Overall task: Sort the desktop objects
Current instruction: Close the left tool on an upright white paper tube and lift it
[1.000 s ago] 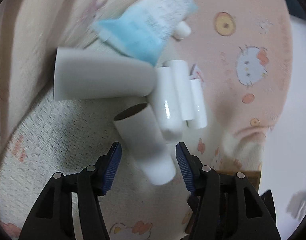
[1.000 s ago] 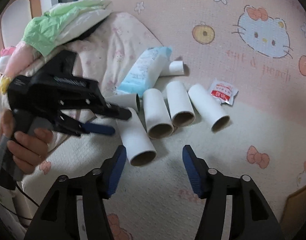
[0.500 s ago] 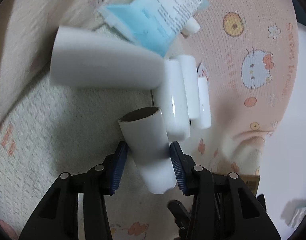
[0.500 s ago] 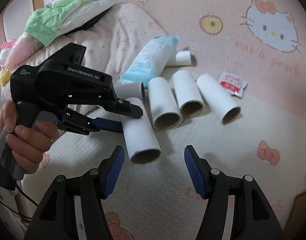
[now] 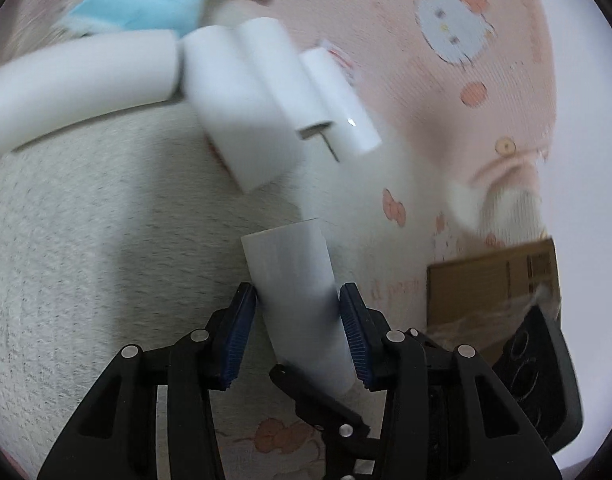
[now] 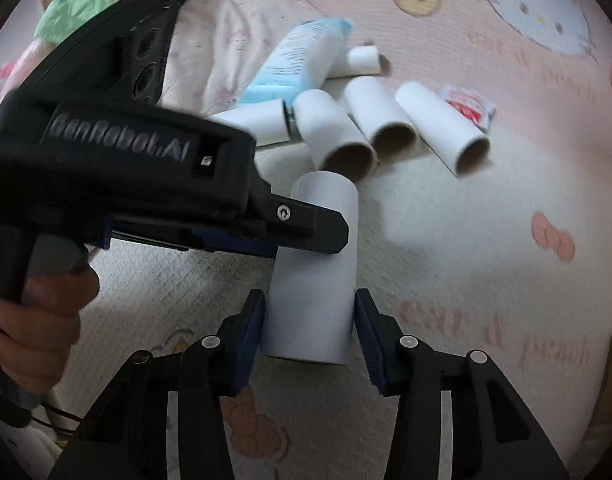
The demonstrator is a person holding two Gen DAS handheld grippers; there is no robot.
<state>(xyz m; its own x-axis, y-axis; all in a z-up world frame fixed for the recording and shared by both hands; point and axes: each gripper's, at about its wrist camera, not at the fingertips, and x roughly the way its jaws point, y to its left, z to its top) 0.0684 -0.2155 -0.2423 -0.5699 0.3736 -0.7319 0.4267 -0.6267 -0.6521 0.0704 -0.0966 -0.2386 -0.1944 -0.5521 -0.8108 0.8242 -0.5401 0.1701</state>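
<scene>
- While the left gripper [image 5: 298, 332] clamps the white paper tube [image 5: 296, 296] between both blue pads, the tube stands lifted off the bedding, tilted, its far end toward the other rolls.
- From the right wrist view, the same tube [image 6: 314, 280] lies between the right gripper [image 6: 308, 332] fingers too, low end nearest the camera; those jaws are closing, the left pad looks to be at the tube's side while a sliver of gap shows at the right pad (motion blur makes this hard to judge).
- The left gripper [image 6: 306, 236] crosses in from the left, held by a hand [image 6: 34, 320].
- Beyond lie three more tubes [image 6: 386, 128] side by side, open ends facing the camera, a fourth tube [image 6: 254, 122] lying crosswise, a blue-and-white pouch [image 6: 302, 60] and a small red-and-white sachet [image 6: 468, 106].
- Open room: the pale blanket [image 6: 446, 248] to the right of the held tube is bare; a cardboard box [image 5: 494, 280] sits at the bed's right edge.
</scene>
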